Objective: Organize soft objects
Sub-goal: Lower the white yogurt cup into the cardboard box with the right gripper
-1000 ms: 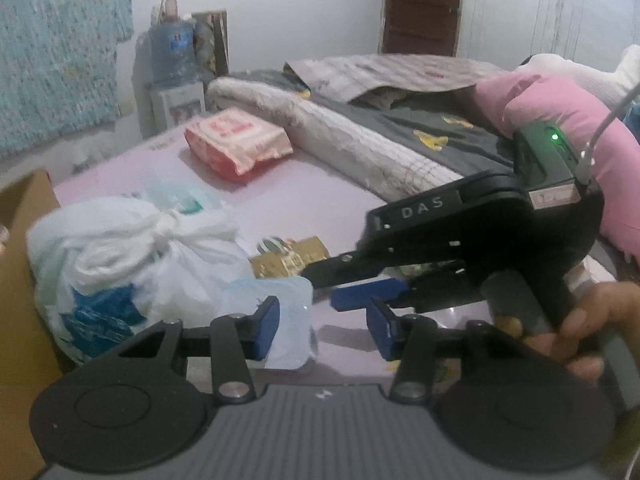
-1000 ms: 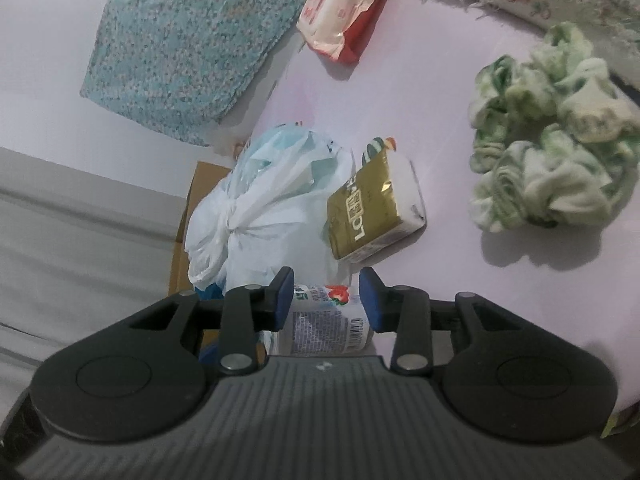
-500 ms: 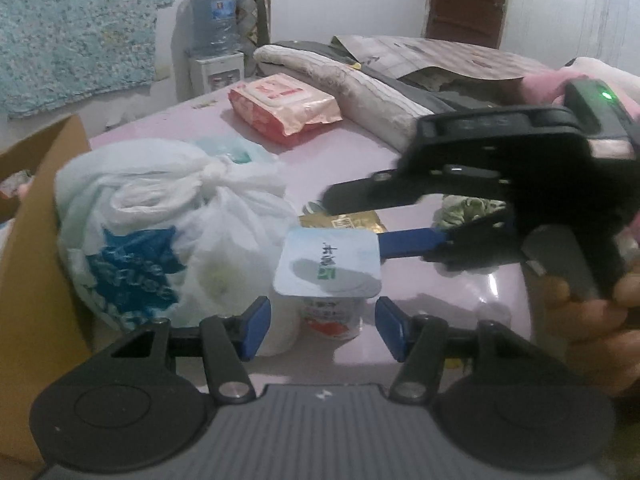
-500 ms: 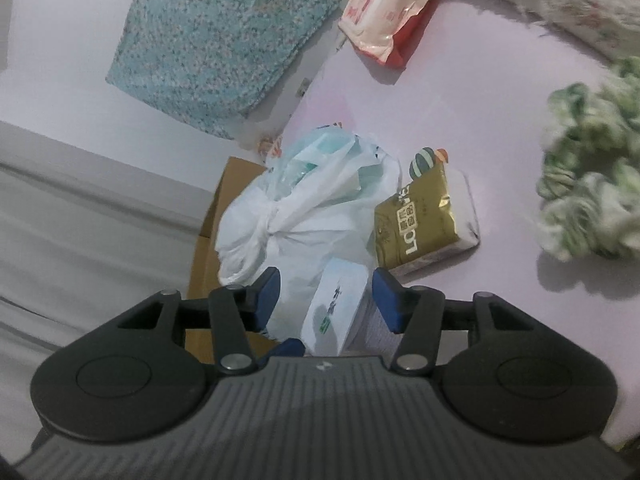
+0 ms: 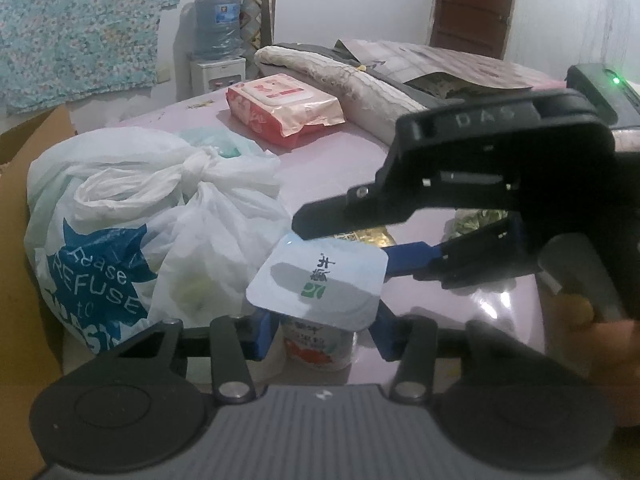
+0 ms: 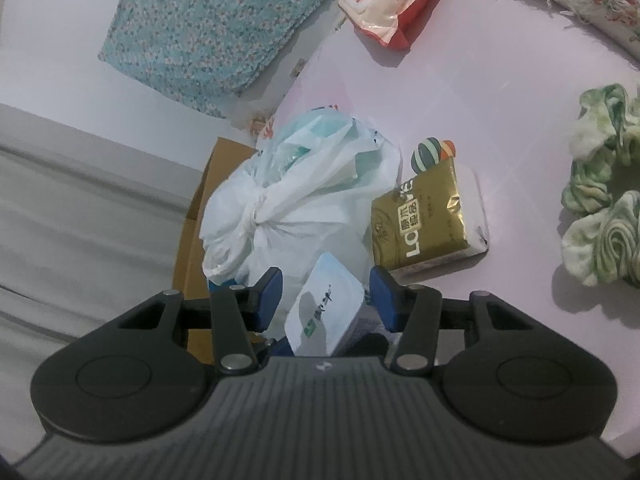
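Both the left gripper (image 5: 320,336) and right gripper (image 6: 326,298) are closing around the yogurt cup (image 5: 318,280), not yet squeezing it, and next must grip softly.

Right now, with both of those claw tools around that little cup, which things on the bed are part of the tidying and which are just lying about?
Part of the job:
- yogurt cup, between the closing jaws of the left gripper and right gripper
- tied plastic bag
- gold tissue pack
- pink wipes pack
- green-white cloth
- cardboard box

Just lying about:
- water dispenser
- rolled bedding
- door
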Available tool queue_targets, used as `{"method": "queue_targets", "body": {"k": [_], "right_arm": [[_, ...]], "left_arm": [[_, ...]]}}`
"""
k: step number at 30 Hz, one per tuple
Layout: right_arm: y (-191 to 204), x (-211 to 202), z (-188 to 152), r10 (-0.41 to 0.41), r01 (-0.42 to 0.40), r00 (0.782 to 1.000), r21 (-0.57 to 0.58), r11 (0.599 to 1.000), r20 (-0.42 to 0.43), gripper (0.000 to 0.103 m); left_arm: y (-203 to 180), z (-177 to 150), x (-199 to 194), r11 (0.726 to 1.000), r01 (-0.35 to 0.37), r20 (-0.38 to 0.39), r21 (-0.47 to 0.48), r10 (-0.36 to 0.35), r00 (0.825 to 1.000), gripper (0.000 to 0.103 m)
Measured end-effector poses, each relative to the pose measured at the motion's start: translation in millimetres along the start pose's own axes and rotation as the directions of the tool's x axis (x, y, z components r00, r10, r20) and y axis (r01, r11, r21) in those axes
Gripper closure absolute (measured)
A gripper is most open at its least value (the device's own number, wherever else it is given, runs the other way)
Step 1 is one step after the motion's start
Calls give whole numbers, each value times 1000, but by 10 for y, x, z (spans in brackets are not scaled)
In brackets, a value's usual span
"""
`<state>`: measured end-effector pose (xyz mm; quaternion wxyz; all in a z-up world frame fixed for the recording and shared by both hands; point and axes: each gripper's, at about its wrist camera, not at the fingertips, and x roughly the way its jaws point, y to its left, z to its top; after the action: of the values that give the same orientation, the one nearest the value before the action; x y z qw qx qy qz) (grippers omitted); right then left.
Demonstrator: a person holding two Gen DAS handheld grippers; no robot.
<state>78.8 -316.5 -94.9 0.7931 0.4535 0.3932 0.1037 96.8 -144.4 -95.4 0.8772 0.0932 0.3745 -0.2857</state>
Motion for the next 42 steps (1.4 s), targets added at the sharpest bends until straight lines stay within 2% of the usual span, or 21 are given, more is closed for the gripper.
{"method": "queue_targets", "body": {"k": [4,8,14,18,22,25,26,28,31,34,36,39,42], "right_arm": [[89,-46,-57,-39,38,999,-65,997,-13,64],[187,-160,-124,-53,50,998,-100,994,-23,65],[603,-416,-157,-19,17,1000,-183,983,-13,65],[1055,-434,-128,38,-45,999,-271,961,-31,65],[1621,-172,-100,98,-133,989,-375,918,-111,65],[2049,220,-122,126,-205,970,-423,882,-207,65],[2190,390,-132,152,-247,957,-421,873,-246,65],[2438,729,-160,145,-279,937,-428,860,-318,65],[2773,1285,-248,96,-298,903,-451,841,-419,65],[2959,1893,-387,31,-297,849,-427,854,-528,64],[3027,2250,-442,-11,-279,821,-419,864,-571,64],[3071,2611,-525,-57,-252,792,-410,877,-608,64],[3060,2884,-540,-88,-217,775,-394,893,-626,64]], "left_arm": [[-33,-37,-60,1000,-1,4,12,1,1000,54],[-47,-62,-185,1000,19,5,2,-19,1000,55],[-42,9,-595,1000,22,82,0,-22,996,55],[80,121,-992,999,-32,159,-20,34,987,55],[386,195,-1379,989,-120,213,-86,136,968,54],[733,214,-1626,967,-193,206,-168,226,952,54],[870,210,-1688,956,-211,197,-204,251,948,54],[1157,183,-1789,932,-250,170,-264,300,939,54],[1578,124,-1831,895,-303,119,-326,357,927,54],[2007,43,-1795,851,-363,50,-379,410,911,53],[2298,-4,-1741,828,-367,-6,-424,403,915,53],[2598,-99,-1627,805,-365,-54,-467,386,921,53],[2768,-152,-1482,795,-362,-96,-488,363,927,53]]}}
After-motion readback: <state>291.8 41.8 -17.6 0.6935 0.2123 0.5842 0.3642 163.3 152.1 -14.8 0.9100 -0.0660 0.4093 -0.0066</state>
